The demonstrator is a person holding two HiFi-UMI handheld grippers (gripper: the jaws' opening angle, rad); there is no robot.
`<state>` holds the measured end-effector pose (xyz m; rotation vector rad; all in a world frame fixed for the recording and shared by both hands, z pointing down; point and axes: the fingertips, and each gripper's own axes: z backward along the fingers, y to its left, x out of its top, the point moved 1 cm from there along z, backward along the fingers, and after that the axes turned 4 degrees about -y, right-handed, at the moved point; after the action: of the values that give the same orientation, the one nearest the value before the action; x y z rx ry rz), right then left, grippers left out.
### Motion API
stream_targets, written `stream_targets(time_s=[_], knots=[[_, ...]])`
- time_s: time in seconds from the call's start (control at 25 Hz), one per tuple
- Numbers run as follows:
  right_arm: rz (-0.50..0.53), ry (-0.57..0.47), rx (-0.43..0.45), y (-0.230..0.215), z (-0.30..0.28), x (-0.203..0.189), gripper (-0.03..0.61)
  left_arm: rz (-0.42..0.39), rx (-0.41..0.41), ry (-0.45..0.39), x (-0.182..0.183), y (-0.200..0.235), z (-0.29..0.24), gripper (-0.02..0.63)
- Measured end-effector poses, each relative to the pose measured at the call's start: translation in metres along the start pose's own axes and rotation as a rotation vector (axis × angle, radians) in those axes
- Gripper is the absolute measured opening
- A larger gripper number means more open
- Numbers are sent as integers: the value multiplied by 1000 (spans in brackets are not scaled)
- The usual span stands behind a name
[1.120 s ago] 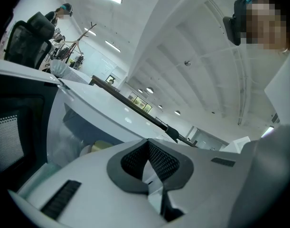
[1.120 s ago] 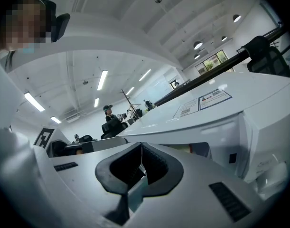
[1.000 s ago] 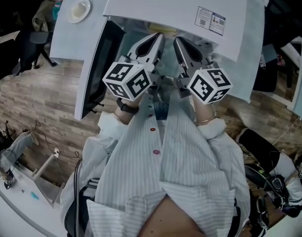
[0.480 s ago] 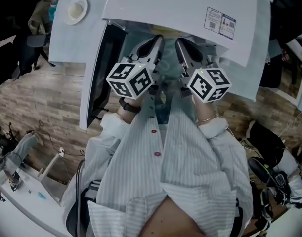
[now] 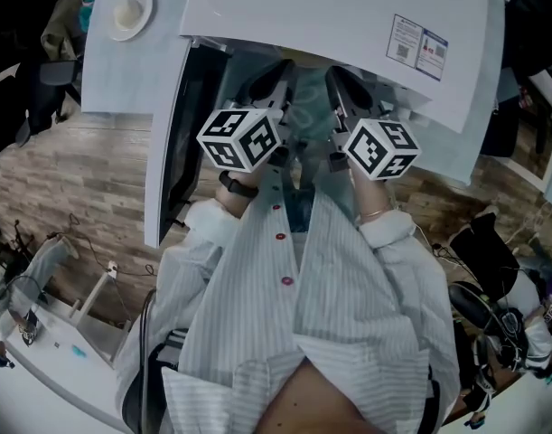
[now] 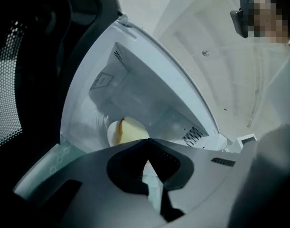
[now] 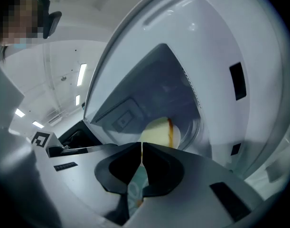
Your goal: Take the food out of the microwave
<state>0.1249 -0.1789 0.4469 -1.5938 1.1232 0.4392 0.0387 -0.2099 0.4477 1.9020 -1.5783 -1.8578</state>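
A white microwave (image 5: 348,25) stands with its door (image 5: 178,143) swung open to the left. Inside, on the glass turntable, lies pale yellow round food (image 6: 128,129) with an orange-brown streak, also seen as food (image 7: 159,131) in the right gripper view. My left gripper (image 5: 274,72) and right gripper (image 5: 337,75) point side by side into the opening, short of the food. The left gripper (image 6: 147,161) is shut with nothing between its jaws. The right gripper (image 7: 142,146) is shut and empty too. In the head view the microwave's top hides the food.
A small white dish (image 5: 129,12) sits on the pale blue table (image 5: 122,70) left of the microwave. A teal patterned surface (image 5: 307,107) lies under the grippers at the opening. Wooden floor (image 5: 68,188) and a dark chair (image 5: 41,80) are to the left.
Both grippers have sunk and moved forward, so their tips now sit under the microwave's front edge. Both stayed shut.
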Motion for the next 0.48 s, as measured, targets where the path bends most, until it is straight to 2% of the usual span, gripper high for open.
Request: stream_targets(time_s=[0.48], knots=[[-83,50,-43,-23,-12,-32,34,24,65,21,-19,30,-3,9]])
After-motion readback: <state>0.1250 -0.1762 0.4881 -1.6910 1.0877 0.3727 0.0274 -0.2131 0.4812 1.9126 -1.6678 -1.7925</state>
